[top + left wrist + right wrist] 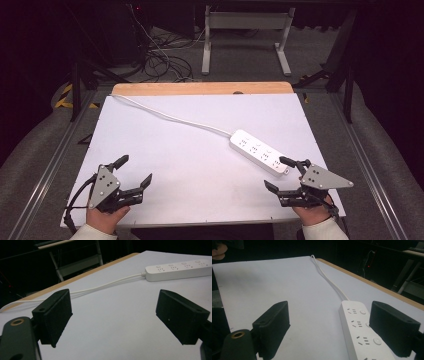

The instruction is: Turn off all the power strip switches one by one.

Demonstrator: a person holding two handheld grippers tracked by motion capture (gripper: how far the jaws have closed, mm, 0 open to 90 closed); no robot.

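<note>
A dark room surrounded the counter, whose white sheet ended at a bare wooden strip along the far edge; beyond it stood a pale metal frame and a tangle of floor cables.

One white power strip lay on the right half of the counter, set on a diagonal, with its near end just beside the right gripper. It looked like a rigid plastic bar, fairly light and smooth-skinned, so it would probably slide on the sheet if nudged and could slip out of a shallow pinch. The likely best hold was across its narrow width near the close end, the long sides squared between the jaws, clear of the round buttons beside its sockets. Its single white cord ran off toward the far left corner of the counter; the cord was soft and would likely drag and tug as the strip moved.

The right gripper's jaws stood wide with nothing between them. In the right gripper view, one jaw overlapped the strip's edge, though whether it touched could not be told. The left gripper, one of two, sat well apart at the near left, its jaws equally wide and empty over bare sheet.
</note>
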